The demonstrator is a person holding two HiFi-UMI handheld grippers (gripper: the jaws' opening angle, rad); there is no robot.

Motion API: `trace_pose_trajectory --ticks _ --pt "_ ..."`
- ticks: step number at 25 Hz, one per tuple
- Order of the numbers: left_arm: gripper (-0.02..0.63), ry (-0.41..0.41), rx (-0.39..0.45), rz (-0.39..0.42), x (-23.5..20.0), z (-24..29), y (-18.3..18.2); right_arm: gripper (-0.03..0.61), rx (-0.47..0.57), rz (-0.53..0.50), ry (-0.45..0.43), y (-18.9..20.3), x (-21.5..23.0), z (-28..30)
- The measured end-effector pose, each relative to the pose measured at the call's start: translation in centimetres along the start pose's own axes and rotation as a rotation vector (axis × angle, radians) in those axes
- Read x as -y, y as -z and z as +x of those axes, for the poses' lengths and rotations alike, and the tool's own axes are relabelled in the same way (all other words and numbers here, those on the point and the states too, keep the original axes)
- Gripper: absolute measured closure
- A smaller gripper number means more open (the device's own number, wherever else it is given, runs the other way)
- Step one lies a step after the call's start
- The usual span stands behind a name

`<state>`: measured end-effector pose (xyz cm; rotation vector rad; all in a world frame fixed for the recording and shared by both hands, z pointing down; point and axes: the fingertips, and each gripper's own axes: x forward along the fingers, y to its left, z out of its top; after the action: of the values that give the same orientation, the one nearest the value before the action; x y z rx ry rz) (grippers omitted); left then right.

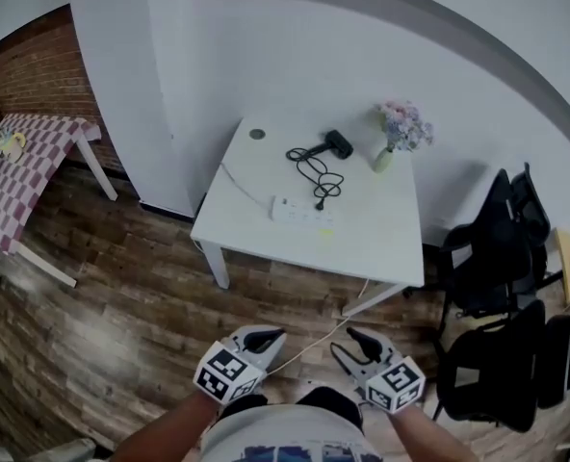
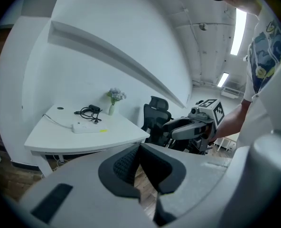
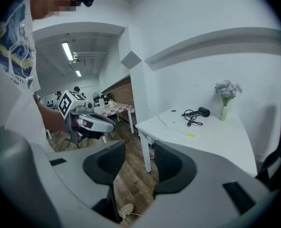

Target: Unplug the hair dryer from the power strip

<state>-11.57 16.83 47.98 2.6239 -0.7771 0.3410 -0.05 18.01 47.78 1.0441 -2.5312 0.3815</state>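
Note:
The black hair dryer (image 1: 338, 143) lies at the back of a white table (image 1: 381, 243), its black cord (image 1: 314, 168) coiled in front of it. The cord's plug (image 1: 319, 203) sits at the white power strip (image 1: 299, 211). Both grippers are far from the table, held low over the wooden floor. My left gripper (image 1: 273, 335) is shut with nothing in it; its pads (image 2: 126, 163) meet at the tip. My right gripper (image 1: 343, 341) is open and empty, with floor showing between its pads (image 3: 105, 163). The dryer (image 2: 94, 109) (image 3: 203, 111) looks small in both gripper views.
A vase of flowers (image 1: 393, 138) stands to the right of the dryer. Black office chairs (image 1: 492, 258) crowd the table's right side. A checkered table (image 1: 25, 162) is at the far left. A white cable (image 1: 309, 343) runs across the floor from under the table.

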Motion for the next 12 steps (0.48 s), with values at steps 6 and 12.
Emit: trace_pose_trajectory --ticks 6,12 --pt "0.611 -0.012 0.000 -0.016 -5.1 -0.1 -0.6 0.405 -0.025 -0.018 0.032 -2.0 1.1 3.5" --pt "0.611 -0.006 -0.025 -0.025 -8.9 1.4 -1.1 0.417 -0.048 0.028 0.051 -2.7 3.7 7.1"
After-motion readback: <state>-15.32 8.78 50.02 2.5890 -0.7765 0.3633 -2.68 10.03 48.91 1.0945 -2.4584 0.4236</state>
